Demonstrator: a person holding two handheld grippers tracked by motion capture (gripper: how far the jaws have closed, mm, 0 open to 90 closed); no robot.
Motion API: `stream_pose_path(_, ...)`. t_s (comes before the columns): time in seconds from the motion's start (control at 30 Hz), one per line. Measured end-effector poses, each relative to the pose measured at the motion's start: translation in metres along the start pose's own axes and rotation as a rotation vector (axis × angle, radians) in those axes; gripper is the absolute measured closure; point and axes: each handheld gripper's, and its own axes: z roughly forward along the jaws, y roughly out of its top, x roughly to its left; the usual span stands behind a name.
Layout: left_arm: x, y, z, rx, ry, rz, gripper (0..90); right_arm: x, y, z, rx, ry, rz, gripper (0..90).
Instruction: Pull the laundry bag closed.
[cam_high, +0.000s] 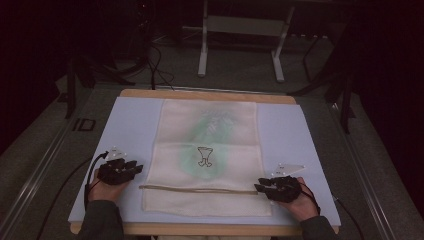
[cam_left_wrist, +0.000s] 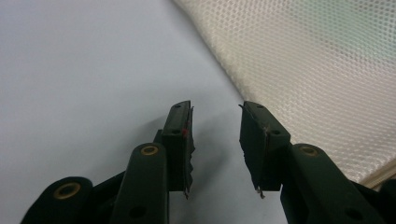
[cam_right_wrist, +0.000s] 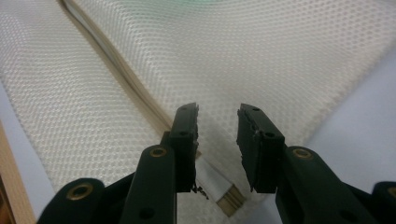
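Note:
A cream mesh bag (cam_high: 207, 155) lies flat on the pale blue table top (cam_high: 130, 125), with a green garment showing through it and a small dark printed figure (cam_high: 204, 156). A beige zipper strip (cam_high: 197, 189) runs across its near part. My left gripper (cam_high: 131, 167) rests just off the bag's left edge, open, with only bare table between its jaws (cam_left_wrist: 215, 128); the mesh bag (cam_left_wrist: 303, 70) is to its right. My right gripper (cam_high: 260, 188) sits at the bag's right edge, open, over the zipper strip (cam_right_wrist: 140, 91) end, nothing pinched (cam_right_wrist: 218, 126).
The blue top lies on a wooden board (cam_high: 210, 94) whose edge shows at the back and front. A white metal stand (cam_high: 240, 30) is on the floor beyond. Cables (cam_high: 155, 65) trail on the floor at the back left. Dark surroundings ring the table.

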Motion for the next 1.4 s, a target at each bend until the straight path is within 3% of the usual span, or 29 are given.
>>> stream_pose_path(0.4,0.001,0.0,-0.002,-0.011,-0.035,-0.023,63.7,0.011,0.017,0.012,0.017,0.056,-0.046,62.3)
stream_pose_path(0.77,-0.001,0.0,-0.002,-0.014,-0.048,-0.013,63.9,0.025,0.035,0.021,0.031,0.089,-0.113,64.1)
stream_pose_path(1.4,-0.003,0.001,-0.003,-0.015,-0.072,0.014,65.1,0.042,0.059,0.035,0.024,0.121,-0.177,62.9)
